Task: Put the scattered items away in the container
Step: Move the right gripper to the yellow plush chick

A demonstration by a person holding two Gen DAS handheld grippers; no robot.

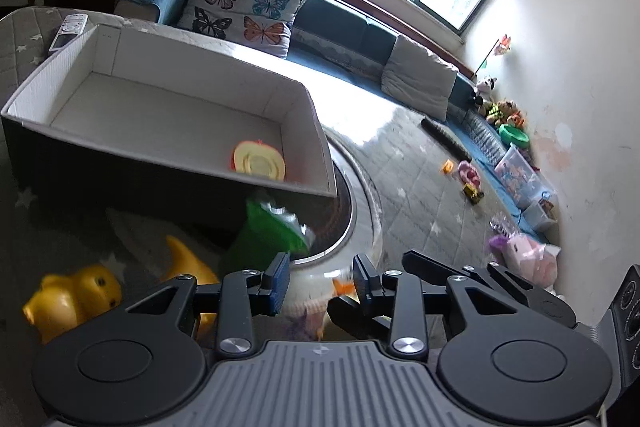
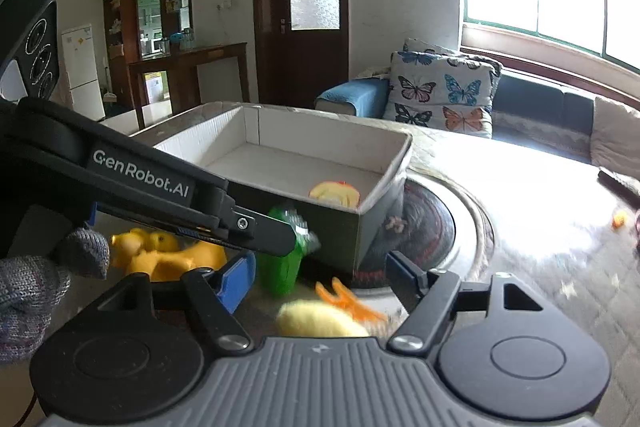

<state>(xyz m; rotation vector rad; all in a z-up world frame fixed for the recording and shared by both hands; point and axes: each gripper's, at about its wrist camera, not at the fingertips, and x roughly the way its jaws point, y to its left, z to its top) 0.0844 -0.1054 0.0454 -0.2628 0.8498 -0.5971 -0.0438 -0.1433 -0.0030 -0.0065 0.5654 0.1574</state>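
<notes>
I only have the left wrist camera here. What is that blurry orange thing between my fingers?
Observer: The right wrist view shows an orange forked piece beside a pale yellow toy, both low between the right gripper's open fingers.
Operator: And the green toy?
Observer: From that side, a finger of the left gripper crosses in front of the top of the green toy. I cannot tell whether they touch.
</notes>
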